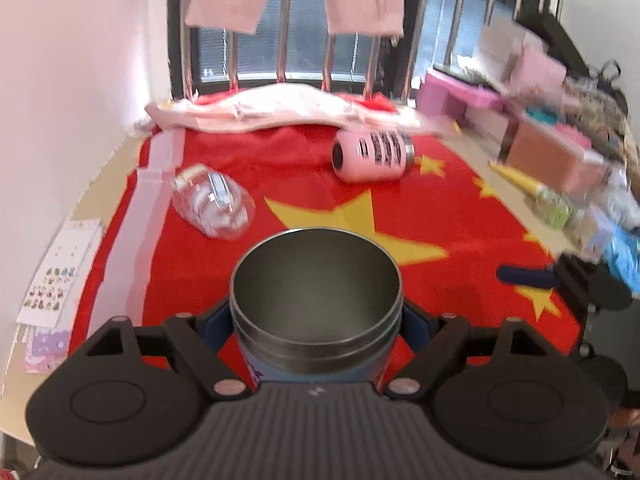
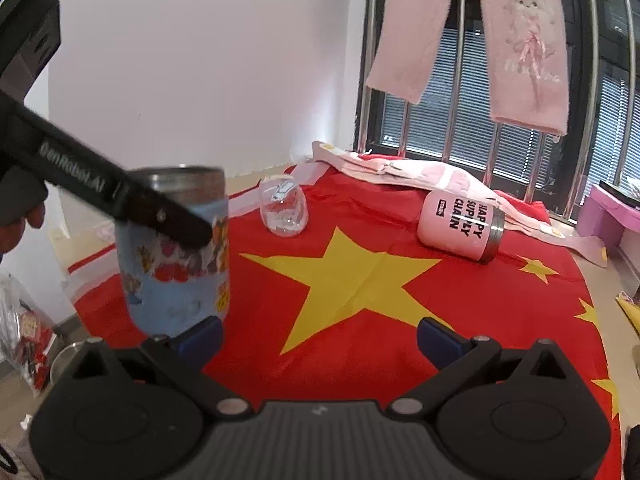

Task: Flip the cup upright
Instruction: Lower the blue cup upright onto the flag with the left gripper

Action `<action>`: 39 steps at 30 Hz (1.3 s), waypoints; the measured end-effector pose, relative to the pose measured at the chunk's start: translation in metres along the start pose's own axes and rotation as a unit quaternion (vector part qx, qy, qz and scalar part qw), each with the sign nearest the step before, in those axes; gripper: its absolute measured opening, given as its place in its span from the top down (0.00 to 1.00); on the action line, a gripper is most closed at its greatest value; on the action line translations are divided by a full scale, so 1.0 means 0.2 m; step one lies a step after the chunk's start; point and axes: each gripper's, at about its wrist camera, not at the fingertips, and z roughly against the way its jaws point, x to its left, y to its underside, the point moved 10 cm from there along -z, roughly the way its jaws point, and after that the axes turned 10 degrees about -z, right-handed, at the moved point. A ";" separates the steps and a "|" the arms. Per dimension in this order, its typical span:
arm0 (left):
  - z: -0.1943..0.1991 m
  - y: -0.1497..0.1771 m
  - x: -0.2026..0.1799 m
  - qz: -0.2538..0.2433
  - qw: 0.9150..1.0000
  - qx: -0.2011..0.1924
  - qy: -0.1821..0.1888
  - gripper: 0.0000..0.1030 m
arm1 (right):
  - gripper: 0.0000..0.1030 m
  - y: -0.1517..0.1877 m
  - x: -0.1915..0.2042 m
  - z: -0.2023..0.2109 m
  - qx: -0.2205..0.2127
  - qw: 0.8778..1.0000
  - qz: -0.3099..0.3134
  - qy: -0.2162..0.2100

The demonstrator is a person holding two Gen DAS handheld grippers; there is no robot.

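Daylight on my feeds, bright and even, coming through the barred window (image 1: pixel 304 28) at the back; the white wall (image 2: pixel 192 68) is near blown out. Shadows on the red flag cloth (image 2: pixel 360 280) are soft, no hard glare. Left wrist view is motion-blurred, worst at the right edge where the clutter (image 1: pixel 560 148) smears. Right wrist view is sharper: text on the pink cup (image 2: pixel 460 224) reads fine, but the blue cup (image 2: pixel 176 256) up close is smeared. Strong fisheye bending plus dark corner vignetting in both.
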 end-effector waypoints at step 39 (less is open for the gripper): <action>-0.50 -0.25 -0.08 -0.072 0.994 -0.086 -0.008 0.09 | 0.00 -0.08 -0.23 -0.22 -0.042 0.997 -0.035 0.059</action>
